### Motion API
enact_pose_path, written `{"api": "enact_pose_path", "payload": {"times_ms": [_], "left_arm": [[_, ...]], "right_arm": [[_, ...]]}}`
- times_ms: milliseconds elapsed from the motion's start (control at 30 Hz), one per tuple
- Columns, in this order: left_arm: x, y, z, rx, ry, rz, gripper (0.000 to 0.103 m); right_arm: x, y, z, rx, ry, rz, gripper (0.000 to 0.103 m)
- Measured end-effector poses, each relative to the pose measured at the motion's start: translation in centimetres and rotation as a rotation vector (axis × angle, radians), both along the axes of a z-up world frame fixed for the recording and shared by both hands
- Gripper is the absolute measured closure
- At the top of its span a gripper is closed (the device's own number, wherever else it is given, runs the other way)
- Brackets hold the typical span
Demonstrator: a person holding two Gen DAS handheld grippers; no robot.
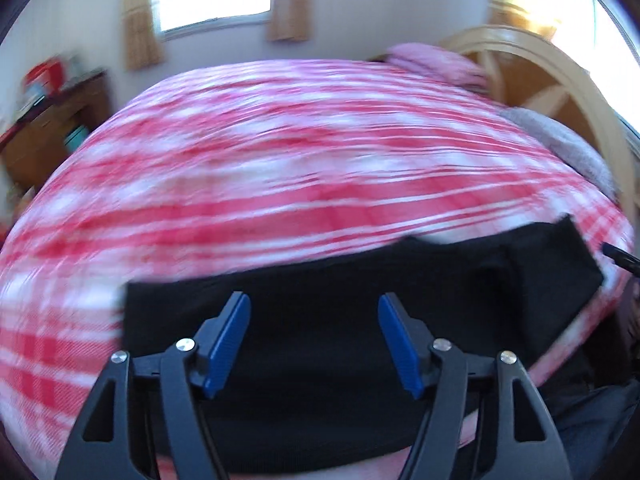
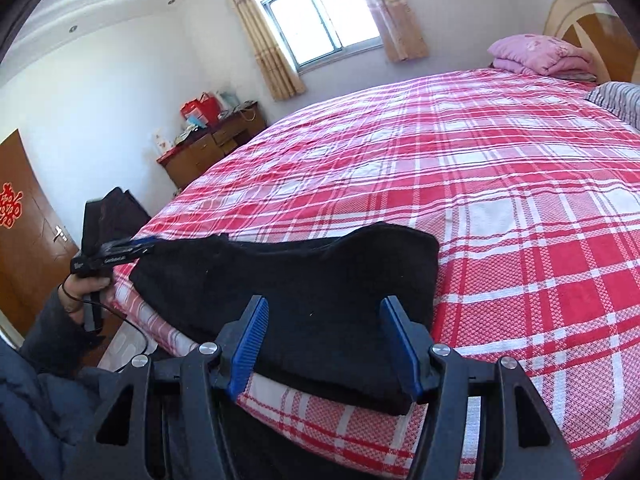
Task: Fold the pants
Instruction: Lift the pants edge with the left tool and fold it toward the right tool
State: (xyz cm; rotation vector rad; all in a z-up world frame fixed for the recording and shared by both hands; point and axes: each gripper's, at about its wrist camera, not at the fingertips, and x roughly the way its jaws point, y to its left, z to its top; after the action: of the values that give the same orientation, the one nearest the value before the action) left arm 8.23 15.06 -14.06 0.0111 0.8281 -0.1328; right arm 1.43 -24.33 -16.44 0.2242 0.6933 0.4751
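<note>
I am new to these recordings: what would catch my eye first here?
First, the large red-and-white checked bedsheet filling the bed. Next, the black folded pants at its near edge, with the open right gripper over them. Far right, a pink folded quilt lies by the headboard.

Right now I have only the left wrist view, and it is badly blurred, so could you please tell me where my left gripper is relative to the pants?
Observer: The left gripper is at the left end of the black pants, by the corner of the bed.
Operator: Thank you. Is the right gripper holding the cloth?
Observer: No. The right gripper is open over the near edge of the pants, and its pads are not pressing on them.
Operator: Is there anything on the floor side of that corner?
Observer: Yes, a dark bag or case stands beside the bed, just beyond the left gripper.
</note>
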Motion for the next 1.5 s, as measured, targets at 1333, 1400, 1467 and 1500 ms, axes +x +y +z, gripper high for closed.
{"api": "enact_pose_path", "payload": {"times_ms": [1333, 1400, 1467, 1500], "left_arm": [[-3.8, 0.6, 7.8, -0.435, -0.157, -0.201, 0.089], [-3.4, -1.9, 8.9, -0.425, -0.167, -0.261, 0.089], [-2.9, -4.8, 9.7, -0.403, -0.166, -0.321, 0.089], [-2.6, -5.8, 10.0, -0.398, -0.165, -0.346, 0.089]], "right_arm": [[0.1, -0.6, -0.5, 0.011, -0.03, -0.111, 0.042], [0.2, -1.0, -0.4, 0.025, -0.03, -0.127, 0.042], [0.2, -1.5, -0.3, 0.036, -0.032, -0.148, 0.042], [0.1, -1.8, -0.2, 0.04, -0.033, -0.161, 0.042]]}}
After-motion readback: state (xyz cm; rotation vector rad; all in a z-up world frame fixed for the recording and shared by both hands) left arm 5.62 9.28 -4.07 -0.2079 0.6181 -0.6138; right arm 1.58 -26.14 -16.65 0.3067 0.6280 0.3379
